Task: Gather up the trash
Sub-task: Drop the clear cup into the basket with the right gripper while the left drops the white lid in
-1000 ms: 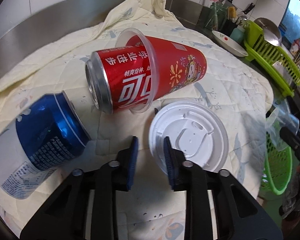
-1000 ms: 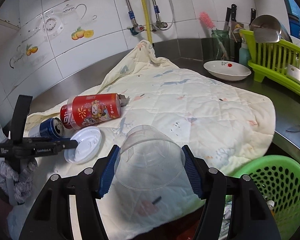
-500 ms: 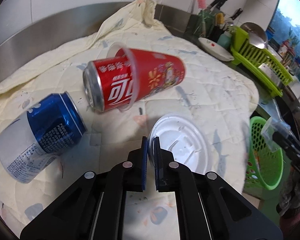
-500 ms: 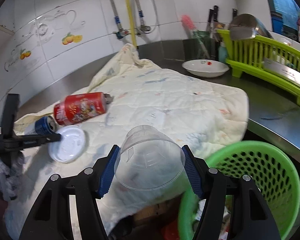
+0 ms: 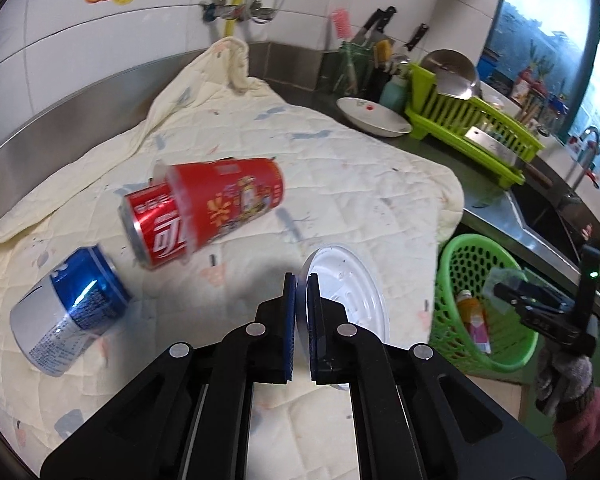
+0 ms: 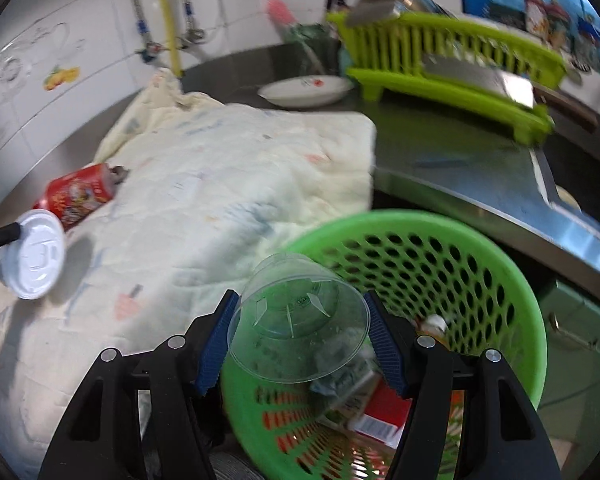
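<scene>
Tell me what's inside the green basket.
In the basket: a small orange bottle, a red-and-white package, and crumpled wrappers. The clear cup in the right tool hides the rest.

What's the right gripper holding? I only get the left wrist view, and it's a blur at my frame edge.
Observer: A clear plastic cup, clamped across its walls by the right gripper, with the open rim toward the camera.
Operator: Is it over the bin?
Observer: Yes. It hangs above the near side of the green perforated plastic basket and is not yet released.
Operator: Is my lid off the cloth?
Observer: It looks so. In the right wrist view the round white plastic lid sits apart from its shadow on the cream quilted cloth.
</scene>
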The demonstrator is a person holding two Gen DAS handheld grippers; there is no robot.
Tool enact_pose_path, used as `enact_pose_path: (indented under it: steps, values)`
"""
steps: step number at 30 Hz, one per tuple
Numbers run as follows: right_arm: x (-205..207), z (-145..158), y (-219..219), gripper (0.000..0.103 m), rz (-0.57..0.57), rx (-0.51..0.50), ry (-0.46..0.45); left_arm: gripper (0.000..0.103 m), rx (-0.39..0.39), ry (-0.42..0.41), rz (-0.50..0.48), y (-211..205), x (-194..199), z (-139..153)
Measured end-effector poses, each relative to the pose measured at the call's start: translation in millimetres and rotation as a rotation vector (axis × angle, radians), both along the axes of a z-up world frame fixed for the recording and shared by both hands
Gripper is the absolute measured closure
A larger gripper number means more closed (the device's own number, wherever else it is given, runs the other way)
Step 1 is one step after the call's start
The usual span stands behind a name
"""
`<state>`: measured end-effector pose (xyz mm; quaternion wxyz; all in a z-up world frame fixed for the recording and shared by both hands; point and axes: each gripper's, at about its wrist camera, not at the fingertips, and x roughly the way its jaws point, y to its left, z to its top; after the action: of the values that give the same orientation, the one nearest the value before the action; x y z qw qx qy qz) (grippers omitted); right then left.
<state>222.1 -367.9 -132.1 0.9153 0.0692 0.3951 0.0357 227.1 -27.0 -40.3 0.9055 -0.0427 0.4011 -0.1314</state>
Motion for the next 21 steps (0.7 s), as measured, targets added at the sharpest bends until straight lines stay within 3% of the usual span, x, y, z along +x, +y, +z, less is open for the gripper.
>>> enact_pose_path:
  steps: [8,12,21]
  values:
    - [1,-21,-19,0.04,-0.041,0.019,0.038,0.099,0.007,-0.017,-0.067,-34,-1,8]
    - [-5,-18,-29,0.033,-0.057,0.056,0.017,0.099,0.003,-0.019,-0.109,-55,0,12]
    - [-28,-1,-46,0.033,-0.08,0.061,-0.026,0.099,-0.006,-0.038,-0.229,-112,-3,21]
